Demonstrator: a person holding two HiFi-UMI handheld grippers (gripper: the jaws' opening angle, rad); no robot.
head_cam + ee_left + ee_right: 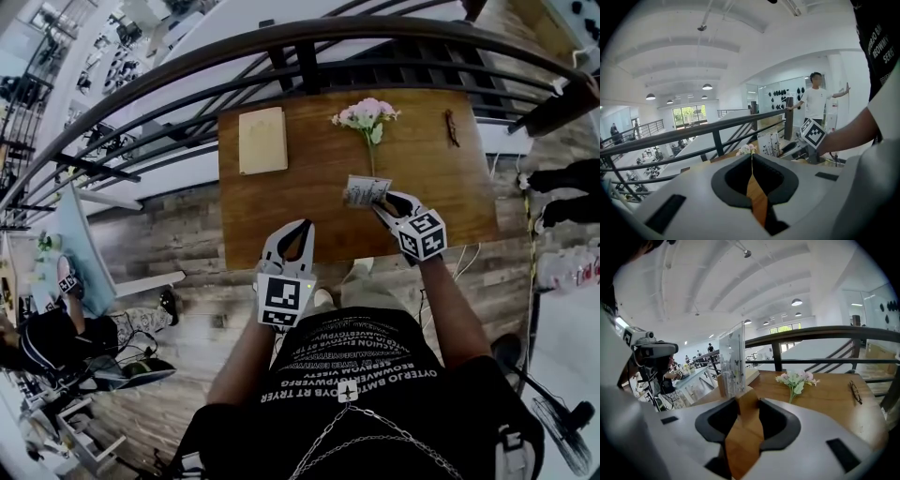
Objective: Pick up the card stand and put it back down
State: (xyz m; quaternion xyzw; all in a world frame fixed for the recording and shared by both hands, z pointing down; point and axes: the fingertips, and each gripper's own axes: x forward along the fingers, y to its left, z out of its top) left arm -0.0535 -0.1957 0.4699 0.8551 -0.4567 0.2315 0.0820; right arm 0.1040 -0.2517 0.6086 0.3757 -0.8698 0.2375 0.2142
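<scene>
The card stand point(365, 190), a clear upright sheet with a printed card on a small wooden base, is near the middle of the wooden table point(281, 216). My right gripper point(380, 199) is shut on it. In the right gripper view the wooden base point(746, 401) sits between the pads and the clear sheet point(732, 363) rises just beyond them. I cannot tell whether the base touches the tabletop. My left gripper point(305, 226) hovers shut and empty over the table's front edge, to the left of the stand. In the left gripper view its tips point(751, 154) meet, with the card stand point(769, 143) ahead to the right.
A cream book point(262, 140) lies at the table's far left. A pink flower sprig point(367, 114) lies behind the stand, and glasses point(452, 127) are at the far right. A dark railing point(281, 47) runs behind the table. A person point(816, 98) stands in the background.
</scene>
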